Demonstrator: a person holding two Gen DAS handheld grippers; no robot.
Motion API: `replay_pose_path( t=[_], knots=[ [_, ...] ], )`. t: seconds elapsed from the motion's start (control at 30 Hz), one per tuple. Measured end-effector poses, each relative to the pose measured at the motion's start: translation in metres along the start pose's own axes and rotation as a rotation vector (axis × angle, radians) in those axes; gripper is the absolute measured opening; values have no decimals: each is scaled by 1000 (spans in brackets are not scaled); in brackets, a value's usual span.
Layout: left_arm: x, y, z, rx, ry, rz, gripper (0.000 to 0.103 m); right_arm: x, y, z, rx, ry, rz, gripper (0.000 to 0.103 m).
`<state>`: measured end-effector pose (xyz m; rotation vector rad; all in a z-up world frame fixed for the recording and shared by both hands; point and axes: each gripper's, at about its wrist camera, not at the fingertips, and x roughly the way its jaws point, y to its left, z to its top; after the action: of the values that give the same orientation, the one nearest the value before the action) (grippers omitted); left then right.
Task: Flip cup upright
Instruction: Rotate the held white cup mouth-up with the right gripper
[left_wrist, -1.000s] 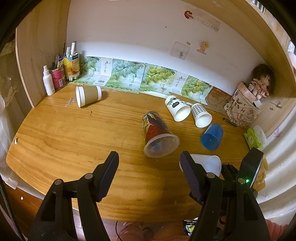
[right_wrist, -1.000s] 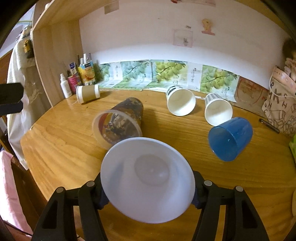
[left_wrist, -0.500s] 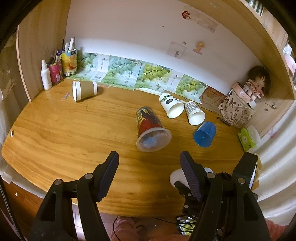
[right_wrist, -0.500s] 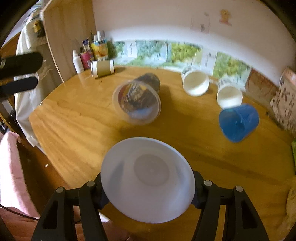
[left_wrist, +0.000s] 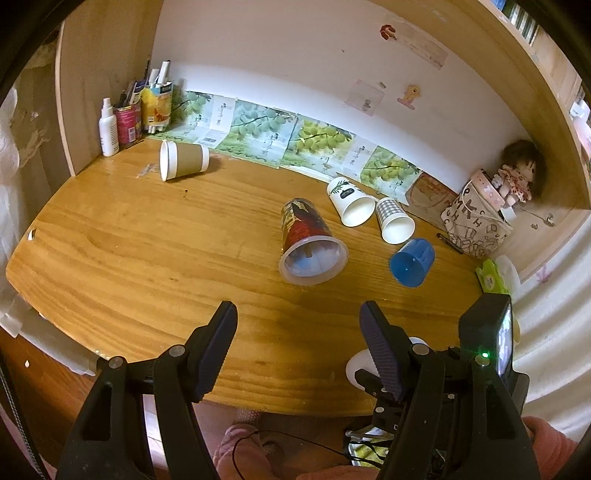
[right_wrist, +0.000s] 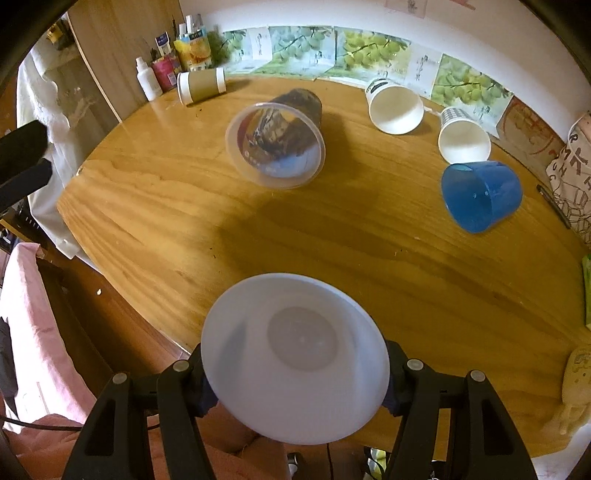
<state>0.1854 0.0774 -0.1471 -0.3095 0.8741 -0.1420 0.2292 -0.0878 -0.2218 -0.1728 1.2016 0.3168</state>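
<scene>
Between right hand-held gripper (right_wrist: 295, 373) fingers, unmarked white cup (right_wrist: 295, 354)

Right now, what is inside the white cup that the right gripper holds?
The white cup in the right gripper looks empty: only its bare round bottom shows. The gripper's fingertips behind the rim are covered.

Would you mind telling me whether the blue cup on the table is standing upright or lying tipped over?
Tipped over. The blue cup lies on its side on the wooden table, its open mouth facing sideways toward the camera in both wrist views.
</scene>
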Motion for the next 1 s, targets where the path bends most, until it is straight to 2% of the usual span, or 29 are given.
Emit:
replay_pose_path(
  t=[0.13, 0.73, 0.9, 1.0],
  knots=[
    [-4, -2, -2, 1, -5, 3, 73, 10, 0, 0, 1, 41, -21, 66],
    [-13, -8, -4, 46, -12, -8, 73, 11, 1, 2, 52, 48, -24, 67],
    [-18, -8, -5, 58, -18, -13, 73, 6, 3, 1, 64, 25, -23, 72],
    [-20, -6, -6, 62, -22, -19, 73, 0, 3, 1, 71, 5, -32, 78]
  ],
)
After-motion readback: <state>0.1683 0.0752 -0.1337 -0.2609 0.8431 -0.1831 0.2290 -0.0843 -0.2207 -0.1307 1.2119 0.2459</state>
